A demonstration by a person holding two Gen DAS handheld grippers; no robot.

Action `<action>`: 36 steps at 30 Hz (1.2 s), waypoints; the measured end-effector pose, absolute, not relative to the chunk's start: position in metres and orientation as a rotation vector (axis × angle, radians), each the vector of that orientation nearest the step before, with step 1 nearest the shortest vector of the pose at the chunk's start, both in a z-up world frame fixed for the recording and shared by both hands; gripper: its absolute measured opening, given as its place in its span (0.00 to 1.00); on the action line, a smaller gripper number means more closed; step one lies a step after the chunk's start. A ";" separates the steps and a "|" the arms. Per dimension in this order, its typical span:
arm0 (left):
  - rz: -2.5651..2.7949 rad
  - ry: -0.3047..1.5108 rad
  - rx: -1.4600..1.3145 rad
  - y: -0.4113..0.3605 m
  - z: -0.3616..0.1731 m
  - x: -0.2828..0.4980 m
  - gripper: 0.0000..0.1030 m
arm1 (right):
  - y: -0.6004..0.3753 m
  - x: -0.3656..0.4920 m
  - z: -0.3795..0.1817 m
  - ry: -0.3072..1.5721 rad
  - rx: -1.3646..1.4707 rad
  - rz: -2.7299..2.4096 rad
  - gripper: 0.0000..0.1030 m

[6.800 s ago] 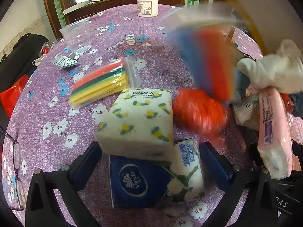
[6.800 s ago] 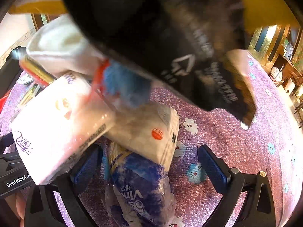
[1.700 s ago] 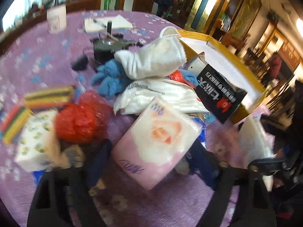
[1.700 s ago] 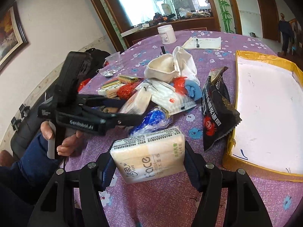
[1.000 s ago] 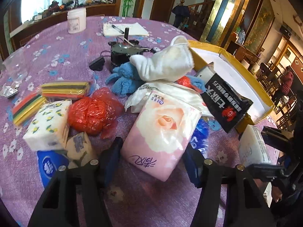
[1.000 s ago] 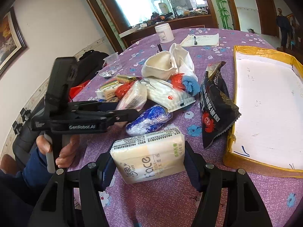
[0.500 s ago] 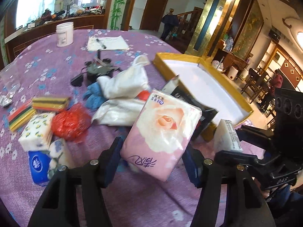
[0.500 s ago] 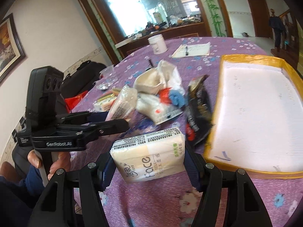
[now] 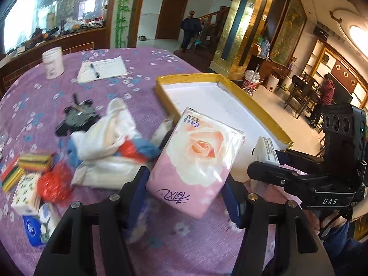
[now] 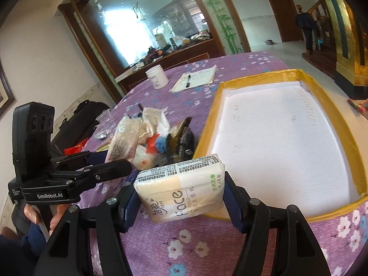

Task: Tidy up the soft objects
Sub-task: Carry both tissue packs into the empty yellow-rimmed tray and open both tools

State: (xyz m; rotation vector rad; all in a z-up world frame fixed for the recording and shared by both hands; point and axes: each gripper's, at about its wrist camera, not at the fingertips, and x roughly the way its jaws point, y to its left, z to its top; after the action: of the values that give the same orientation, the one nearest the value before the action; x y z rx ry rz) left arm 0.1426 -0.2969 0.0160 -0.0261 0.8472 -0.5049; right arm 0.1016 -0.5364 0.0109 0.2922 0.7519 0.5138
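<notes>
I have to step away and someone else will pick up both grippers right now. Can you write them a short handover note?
Left gripper: shut on the pink rose tissue pack, held up off the table.
Right gripper: shut on the beige tissue pack, held near the corner of the yellow-rimmed tray.
Tray: nothing in it yet.
Left on the purple tablecloth: white cloth, red bag, striped sponges, floral tissue pack, blue tissue pack, black snack bag.
Likely next: set both held packs in the tray, then fetch the rest.
</notes>
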 end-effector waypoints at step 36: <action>-0.384 1.134 0.022 -0.438 -0.032 0.352 0.59 | -0.634 0.356 -0.015 1.042 0.353 0.160 0.67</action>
State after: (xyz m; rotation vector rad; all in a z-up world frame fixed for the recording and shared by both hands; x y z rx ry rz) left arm 0.3522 -0.4378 -0.0324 0.0216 1.1339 -0.3845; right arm 0.3561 -0.6343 -0.0153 0.3533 1.0416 0.1604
